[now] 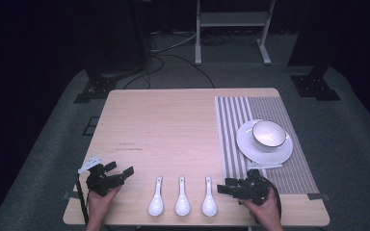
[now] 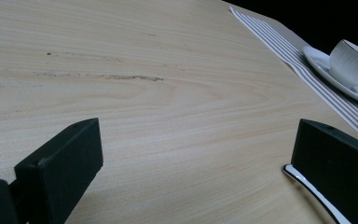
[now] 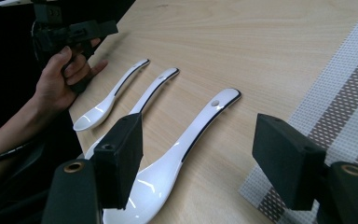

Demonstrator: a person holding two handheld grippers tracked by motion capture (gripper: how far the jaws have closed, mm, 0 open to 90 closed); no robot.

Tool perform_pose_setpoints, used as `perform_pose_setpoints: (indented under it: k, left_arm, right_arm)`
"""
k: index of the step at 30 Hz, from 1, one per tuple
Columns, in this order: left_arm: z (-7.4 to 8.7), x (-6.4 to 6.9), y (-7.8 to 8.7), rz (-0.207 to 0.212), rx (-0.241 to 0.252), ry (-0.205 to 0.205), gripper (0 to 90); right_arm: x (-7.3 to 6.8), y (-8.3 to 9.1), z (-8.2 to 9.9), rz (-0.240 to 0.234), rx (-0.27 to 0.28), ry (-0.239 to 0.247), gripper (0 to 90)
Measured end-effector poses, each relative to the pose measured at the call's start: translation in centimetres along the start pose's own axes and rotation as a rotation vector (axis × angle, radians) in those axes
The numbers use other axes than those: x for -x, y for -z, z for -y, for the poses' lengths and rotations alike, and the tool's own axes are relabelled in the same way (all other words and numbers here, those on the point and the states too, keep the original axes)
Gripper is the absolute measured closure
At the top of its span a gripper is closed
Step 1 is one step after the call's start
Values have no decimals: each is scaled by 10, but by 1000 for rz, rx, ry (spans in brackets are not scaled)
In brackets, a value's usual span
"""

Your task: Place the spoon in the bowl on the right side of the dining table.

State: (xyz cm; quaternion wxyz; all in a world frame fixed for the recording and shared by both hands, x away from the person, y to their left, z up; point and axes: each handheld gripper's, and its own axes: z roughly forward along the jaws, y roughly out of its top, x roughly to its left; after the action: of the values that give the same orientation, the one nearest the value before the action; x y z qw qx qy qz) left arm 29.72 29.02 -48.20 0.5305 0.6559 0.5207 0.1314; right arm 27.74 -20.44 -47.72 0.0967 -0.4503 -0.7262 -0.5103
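Spoons (image 1: pixel 182 197): three glossy white ceramic, curved handles, on pale woodgrain table (image 1: pixel 164 125).

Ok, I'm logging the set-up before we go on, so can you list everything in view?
spoons: three, white, in a row at the near edge of the table, handles pointing away
bowl: one, white with a dark rim, on the plate
plate: one, white, on the placemat
placemat: one, grey and white striped, right side of the table
table: one, light wood
frame: one, white, on the floor behind the table
left hand-held gripper: black, open, left of the spoons
right hand-held gripper: black, open, beside the rightmost spoon
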Motion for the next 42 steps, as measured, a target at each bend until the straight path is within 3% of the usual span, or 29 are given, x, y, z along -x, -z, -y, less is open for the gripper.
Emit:
perform_pose_setpoints:
  k: [16, 35, 42]
  left_arm:
    - [0, 0, 0, 3, 0, 0, 6]
    - [0, 0, 0, 5, 2, 2, 6]
    - [0, 0, 0, 4, 1, 1, 6]
  right_arm:
    - [-8, -30, -15, 22, -79, 0, 328]
    - [-10, -45, -21, 125, -119, -12, 395]
    - [-17, -52, -23, 191, -127, 23, 444]
